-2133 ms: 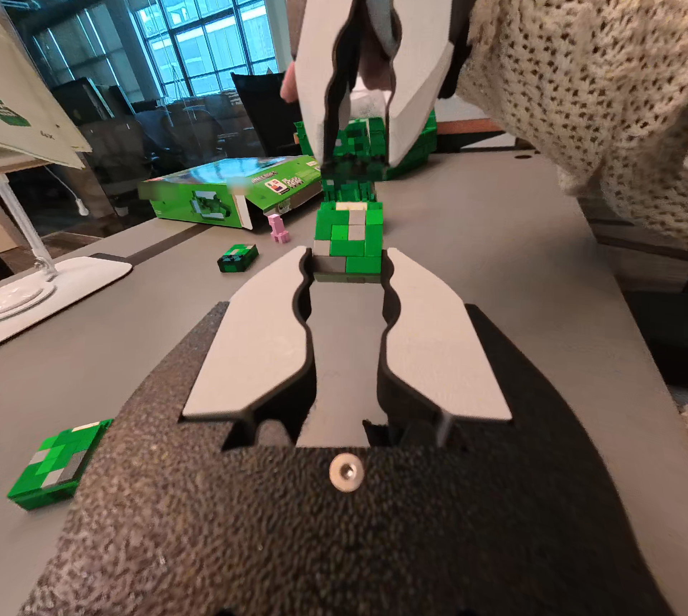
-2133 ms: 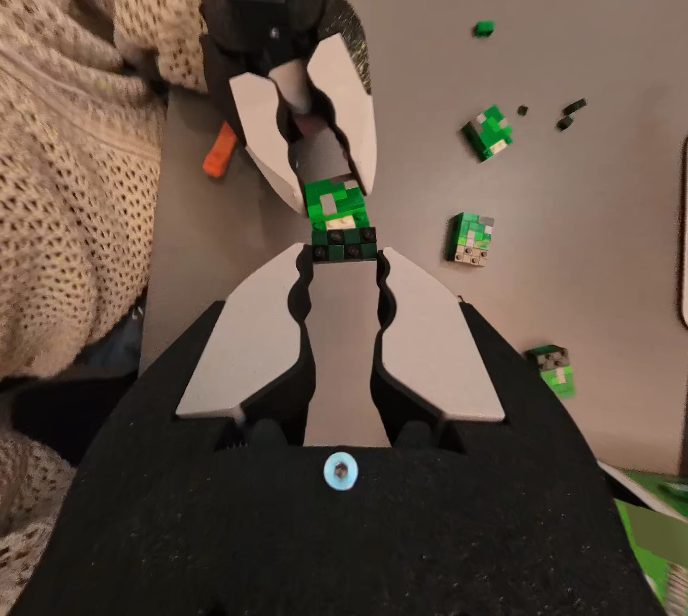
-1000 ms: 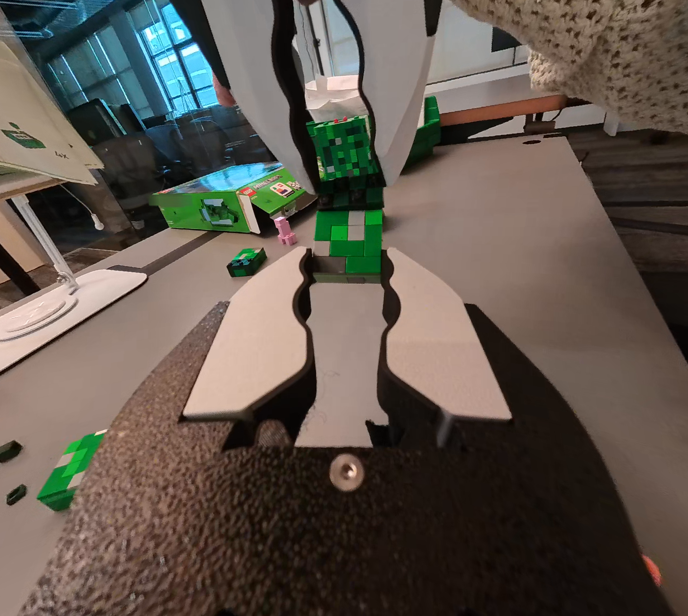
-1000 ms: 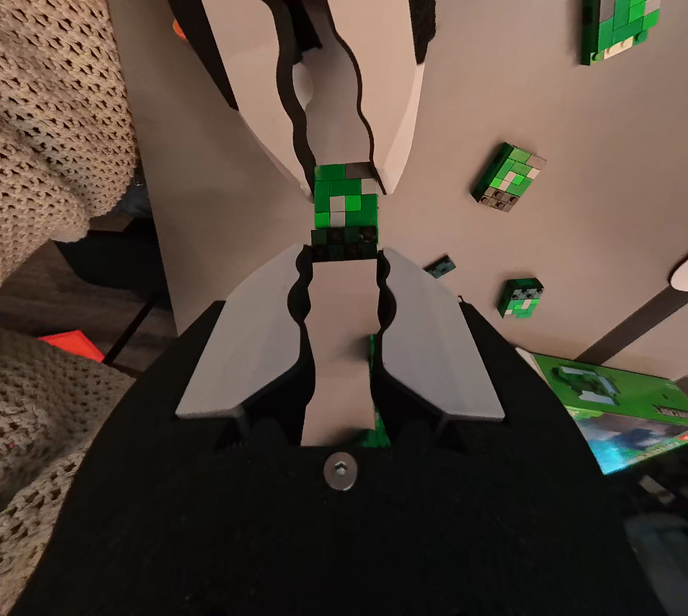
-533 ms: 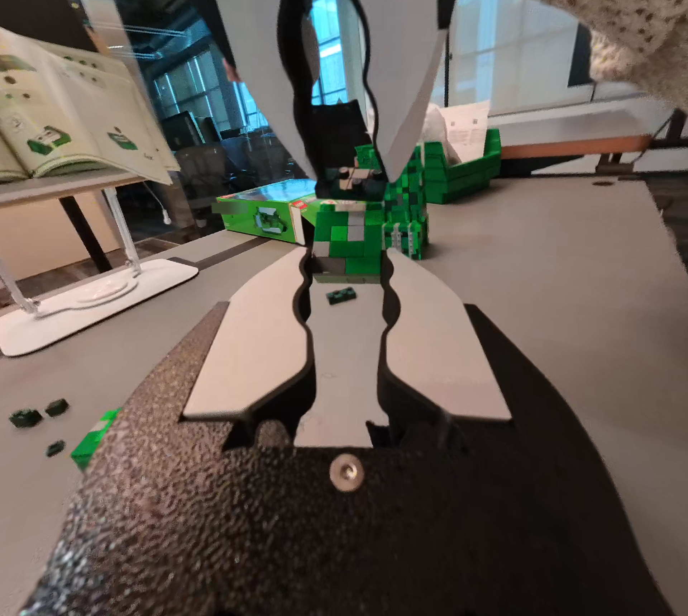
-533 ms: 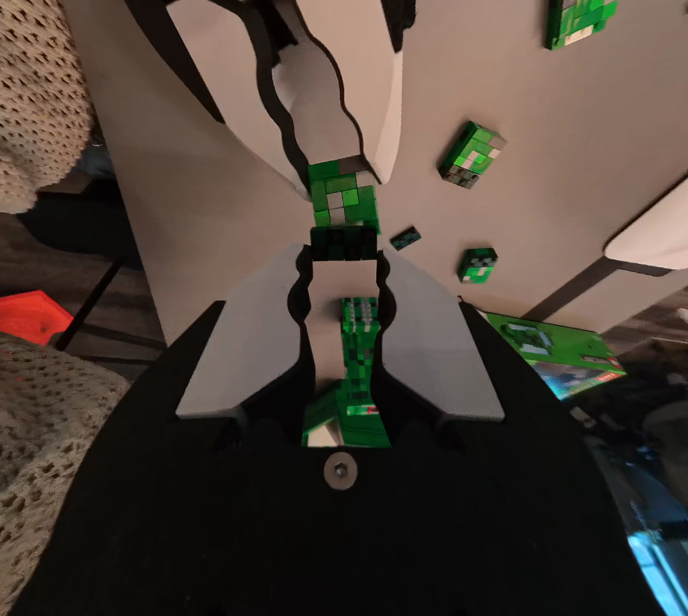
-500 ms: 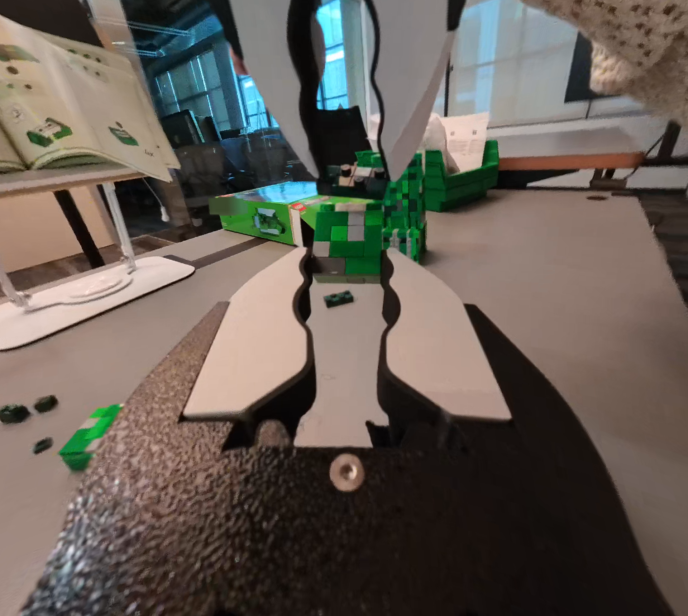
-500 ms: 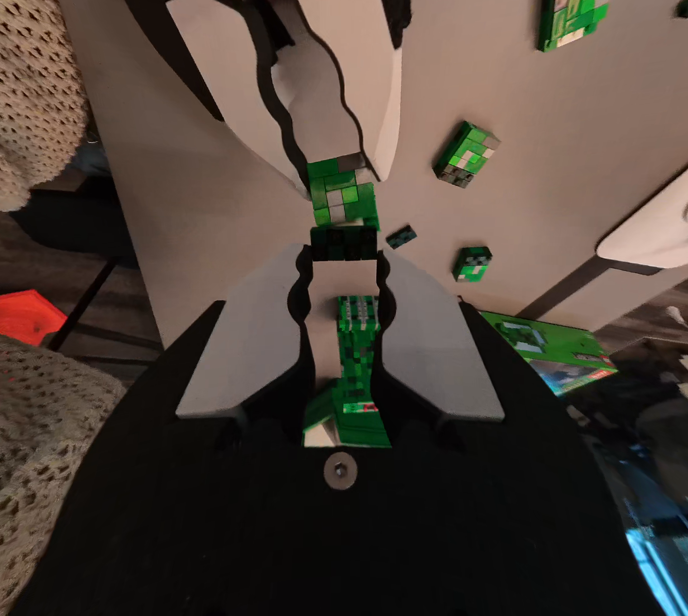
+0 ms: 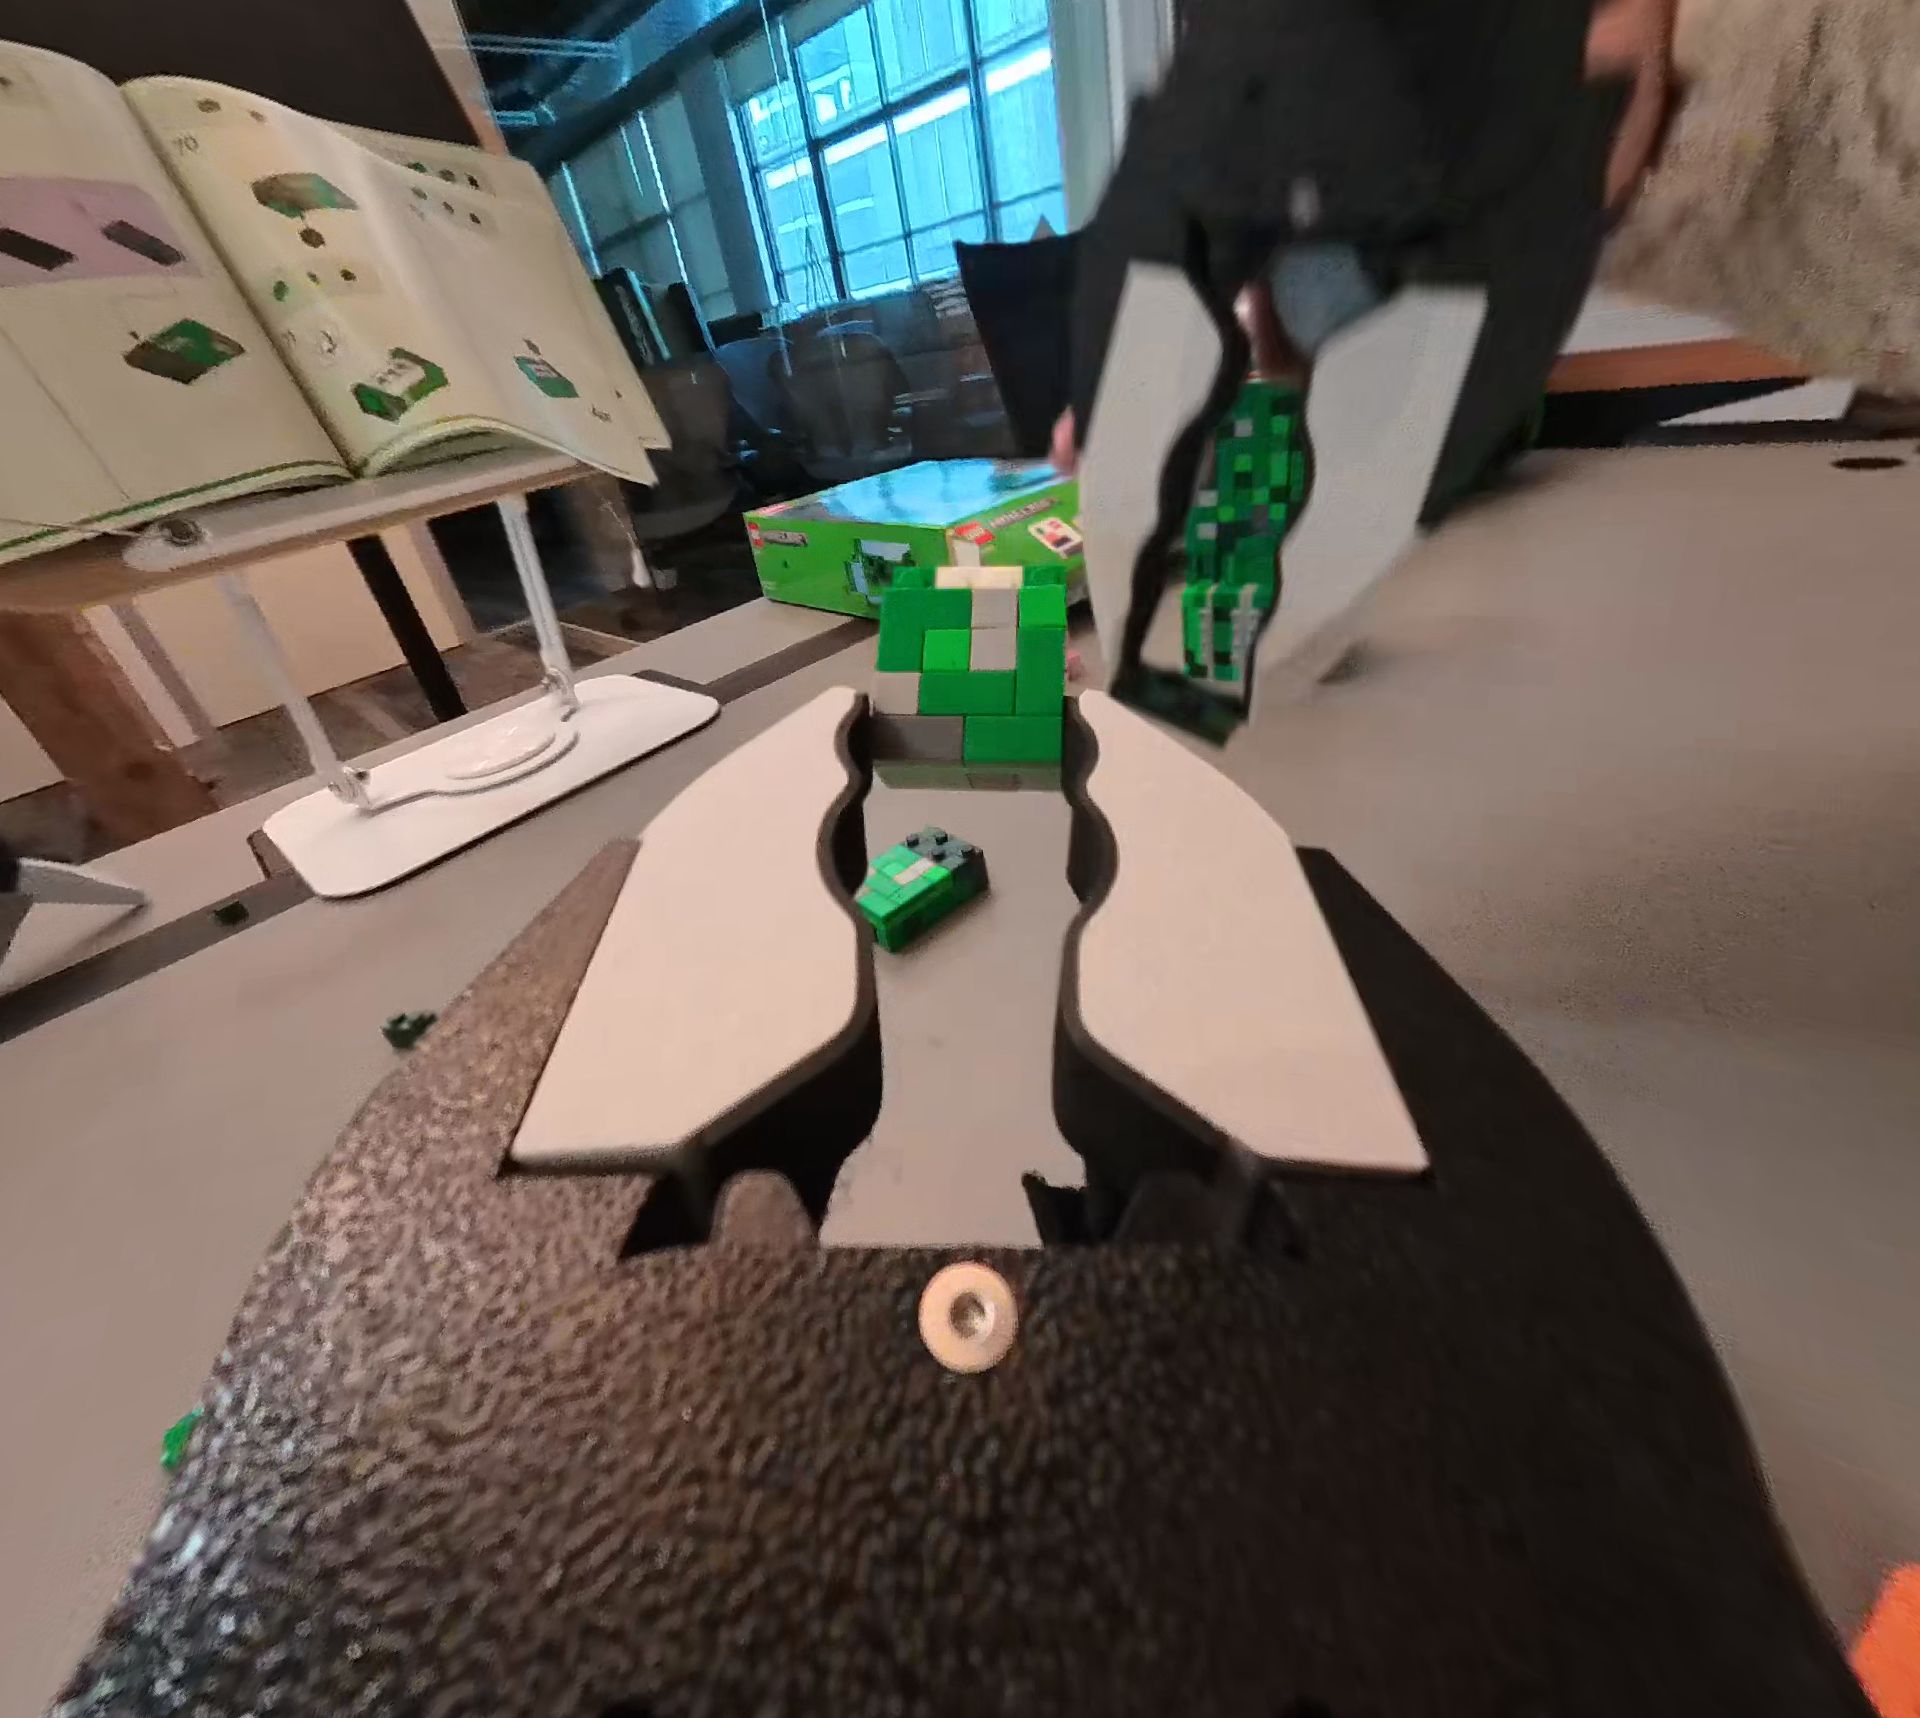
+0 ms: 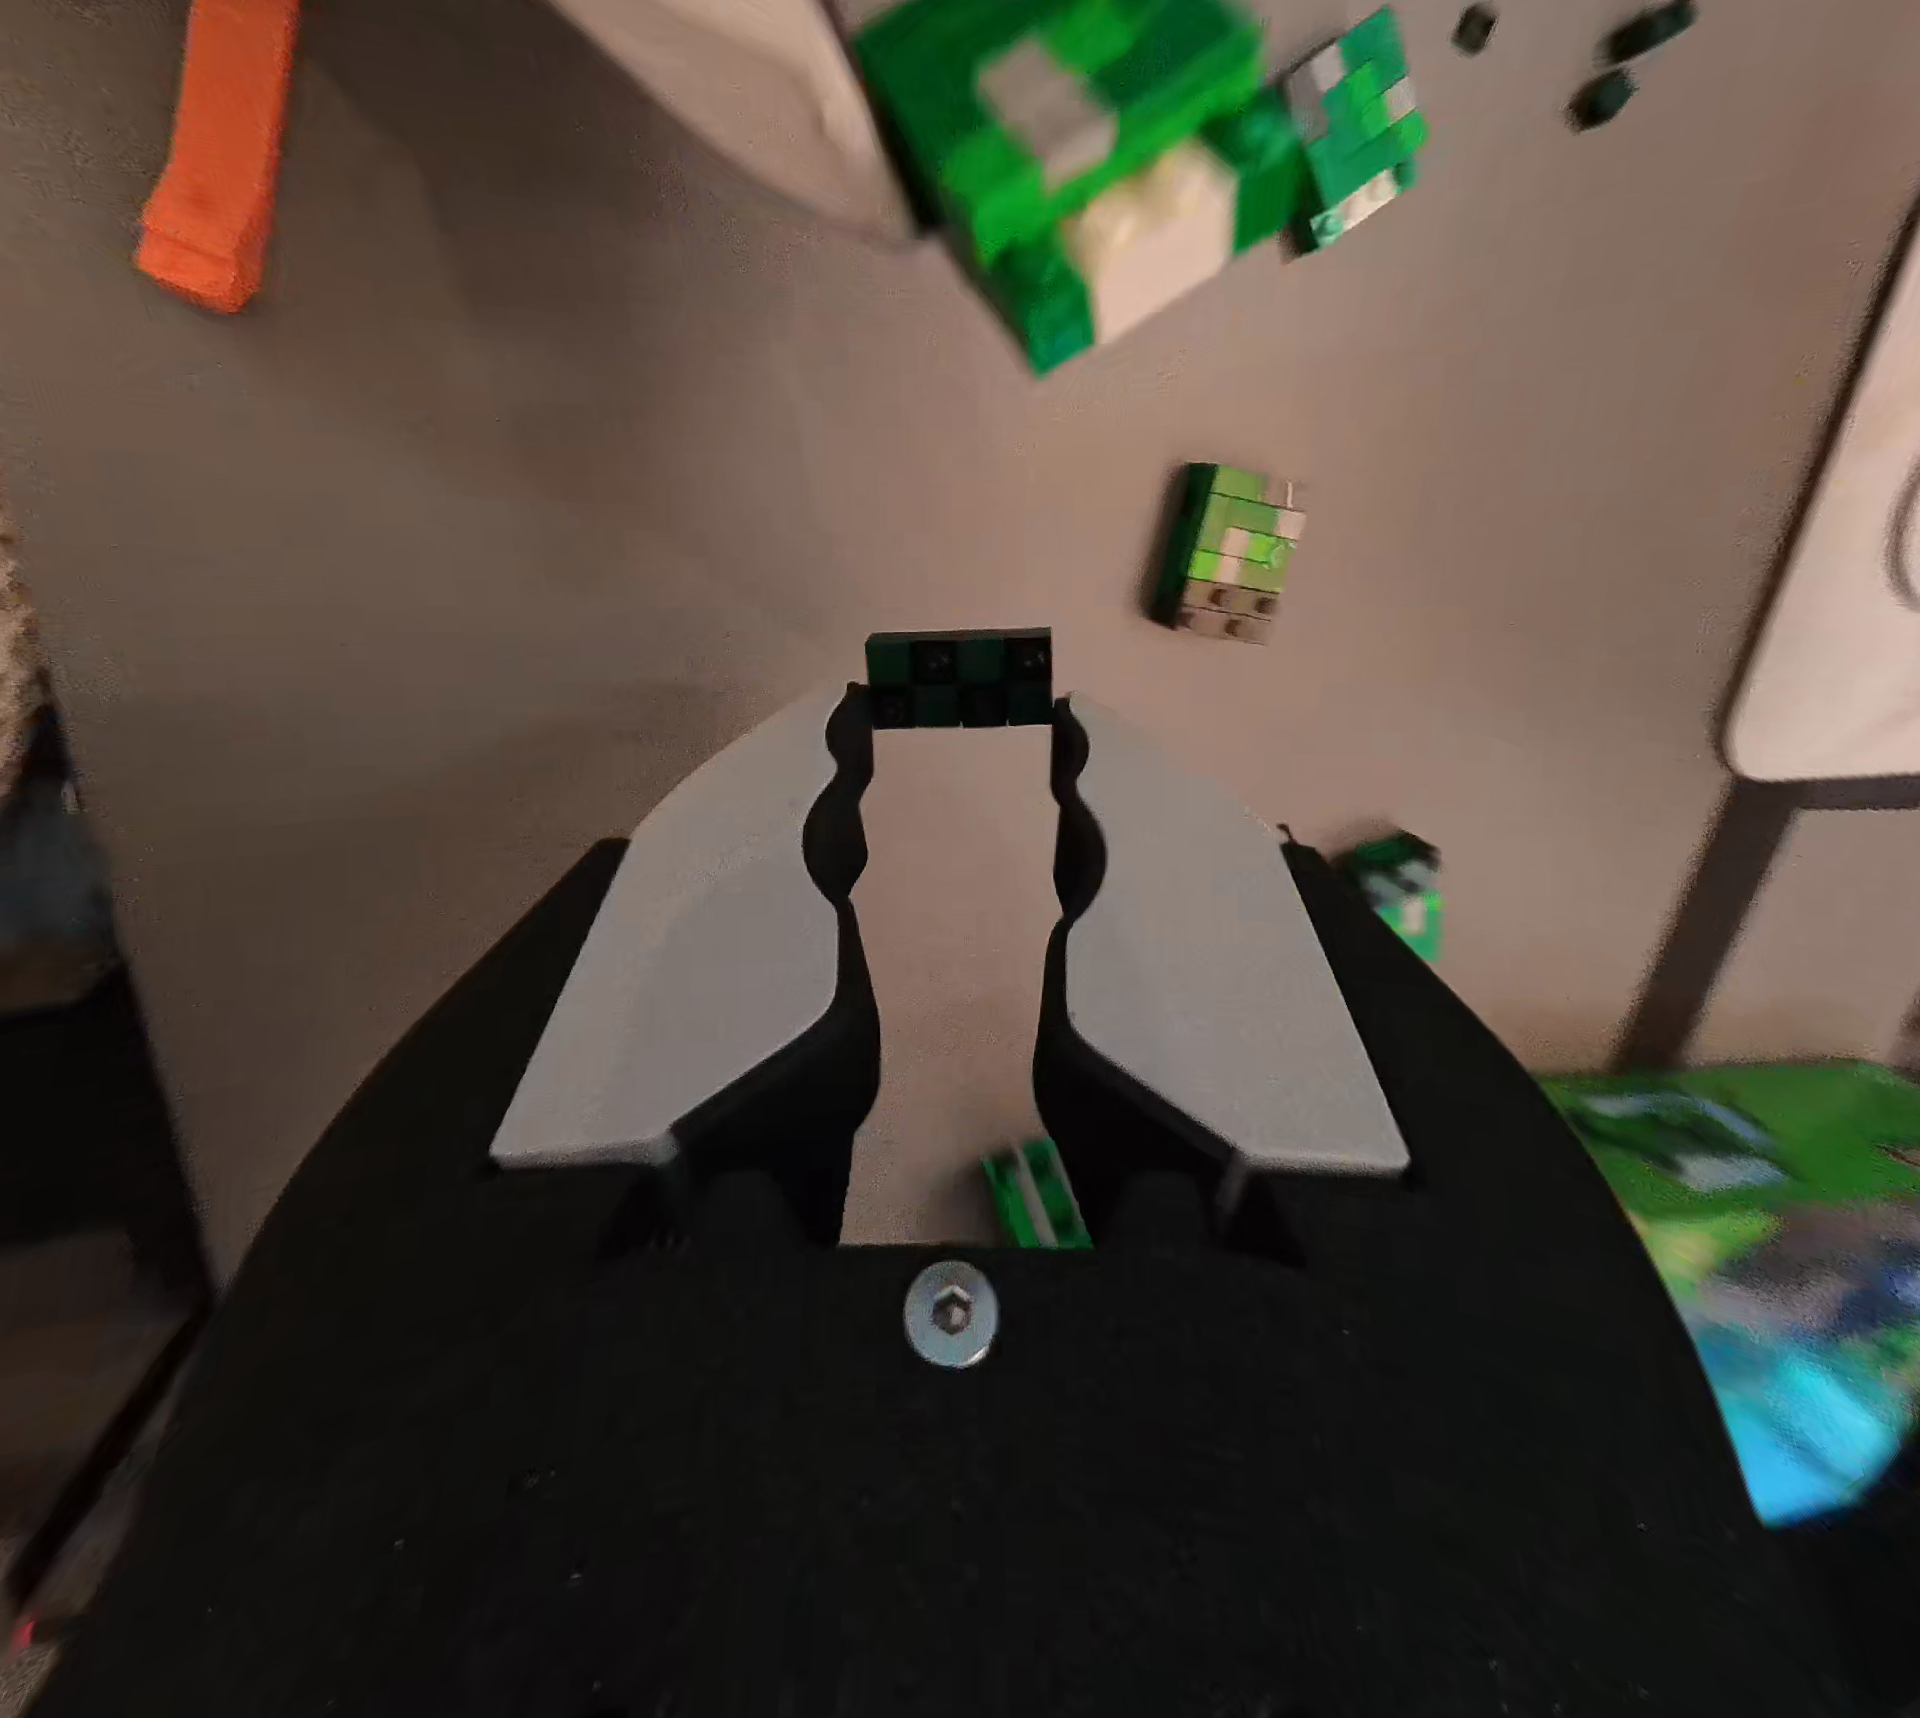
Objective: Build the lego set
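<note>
My left gripper (image 9: pixel 971 733) is shut on a green and grey brick block (image 9: pixel 971 671), held above the grey table (image 9: pixel 1558 837). The block also shows blurred at the top of the right wrist view (image 10: pixel 1060 141). My right gripper (image 10: pixel 961 707) is shut on a small dark green studded plate (image 10: pixel 961 676). In the left wrist view the right gripper (image 9: pixel 1184 707) hangs to the right of the block, clear of it. A green pixel-patterned figure (image 9: pixel 1242 525) shows through the gap between its fingers.
Small green sub-assemblies (image 9: pixel 920 879) (image 10: pixel 1231 551) (image 10: pixel 1351 130) and tiny dark pieces (image 10: pixel 1600 99) lie on the table. A green set box (image 9: pixel 914 536) sits at the back. An open instruction booklet (image 9: pixel 260 297) rests on a white stand (image 9: pixel 488 775). An orange tool (image 10: pixel 218 110) lies at the left. The left gripper's tips are roughly 8 cm from the right gripper's.
The two grippers have pulled apart. The dark plate, which was touching the green block, is now well clear of it. The right gripper has swung away to the right.
</note>
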Tool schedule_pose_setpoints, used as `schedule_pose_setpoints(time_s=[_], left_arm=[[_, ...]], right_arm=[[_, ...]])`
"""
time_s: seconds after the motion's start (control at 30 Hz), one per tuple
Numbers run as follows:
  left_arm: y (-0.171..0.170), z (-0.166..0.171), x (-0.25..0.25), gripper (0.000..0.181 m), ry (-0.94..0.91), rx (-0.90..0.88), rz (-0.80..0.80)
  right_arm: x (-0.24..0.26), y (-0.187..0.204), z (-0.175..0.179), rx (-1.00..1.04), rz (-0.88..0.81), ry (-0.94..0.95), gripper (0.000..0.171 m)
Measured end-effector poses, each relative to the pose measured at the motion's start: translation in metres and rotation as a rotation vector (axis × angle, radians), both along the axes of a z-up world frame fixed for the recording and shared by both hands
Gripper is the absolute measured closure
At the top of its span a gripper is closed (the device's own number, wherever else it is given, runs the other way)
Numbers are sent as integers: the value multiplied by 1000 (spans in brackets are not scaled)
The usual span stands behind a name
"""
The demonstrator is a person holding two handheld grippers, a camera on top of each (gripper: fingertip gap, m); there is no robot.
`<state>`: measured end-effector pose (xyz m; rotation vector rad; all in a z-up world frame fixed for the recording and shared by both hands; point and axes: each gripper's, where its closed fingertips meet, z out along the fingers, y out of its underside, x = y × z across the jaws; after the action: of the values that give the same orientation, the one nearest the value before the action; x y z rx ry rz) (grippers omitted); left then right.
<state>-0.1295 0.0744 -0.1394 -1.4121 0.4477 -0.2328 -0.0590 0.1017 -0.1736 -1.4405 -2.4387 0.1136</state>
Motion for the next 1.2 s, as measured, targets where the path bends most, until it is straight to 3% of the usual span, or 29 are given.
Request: schedule_pose_setpoints(time_s=[0.17,0.33,0.47,0.6,0.67,0.8,0.93,1.0,1.1,1.2], left_arm=[[-4,-8,3,146,76,-66,-29],[-8,-15,13,146,120,-113,-52],[-13,-17,16,147,145,-120,-53],[-19,-19,22,146,230,-103,-57],[-20,-22,28,146,285,-96,-68],[-19,-30,43,146,381,-117,-95],[-18,-35,54,146,446,-117,-109],[-17,-34,57,146,401,-118,-104],[-21,-31,66,115,212,-203,-176],[-21,-20,63,115,-97,-298,-247]], right_arm=[[16,-6,-71,-113,-55,91,139],[24,-14,-90,-199,-91,131,138],[19,-11,-71,-293,-157,266,117],[-8,-28,0,-773,-312,589,123],[-15,-39,19,-951,-351,637,123],[-19,-51,7,-1006,-386,540,118],[-20,-50,2,-1059,-417,533,144],[-18,-48,2,-1076,-417,534,147],[-14,-42,2,-1055,-396,577,154],[-10,-42,7,-1098,-347,620,154]])
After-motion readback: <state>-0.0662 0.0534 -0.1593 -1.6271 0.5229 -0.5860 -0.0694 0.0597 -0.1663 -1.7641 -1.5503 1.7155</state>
